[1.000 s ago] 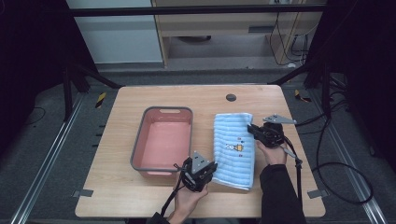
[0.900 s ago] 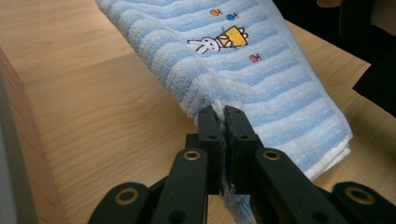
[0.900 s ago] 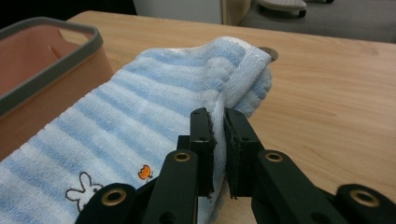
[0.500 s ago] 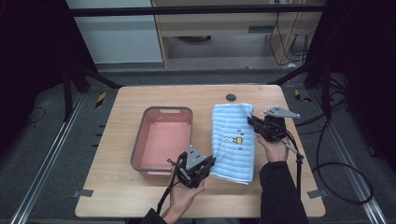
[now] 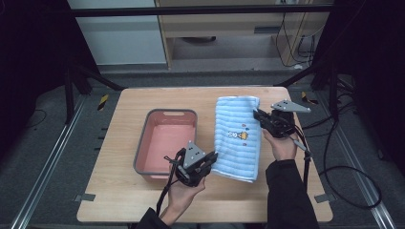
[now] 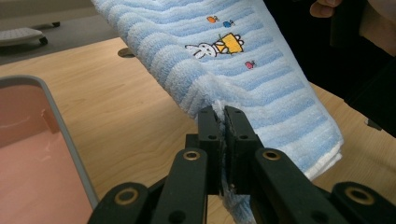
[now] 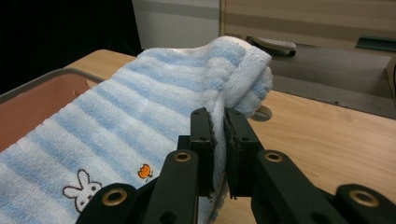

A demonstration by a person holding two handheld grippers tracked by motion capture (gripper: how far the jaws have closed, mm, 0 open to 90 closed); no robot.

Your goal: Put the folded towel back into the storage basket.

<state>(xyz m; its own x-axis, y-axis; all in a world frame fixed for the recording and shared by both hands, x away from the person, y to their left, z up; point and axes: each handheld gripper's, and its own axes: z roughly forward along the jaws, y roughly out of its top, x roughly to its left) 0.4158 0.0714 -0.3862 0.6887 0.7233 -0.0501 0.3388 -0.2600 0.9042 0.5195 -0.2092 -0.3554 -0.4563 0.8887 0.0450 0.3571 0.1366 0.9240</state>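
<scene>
Wooden bench point(image 5: 119, 195) carries a pink tray point(image 5: 143, 148) at left, while the left gripper point(image 5: 208, 161) and right gripper point(image 5: 260, 117) each pinch the striped towel point(image 5: 239, 143), lifted beside it, placement apparently pending.

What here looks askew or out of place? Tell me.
Nothing is spilled or damaged. The towel merely hangs slanted, pinched at opposite edges by the left gripper and right gripper, beside the tray.
</scene>
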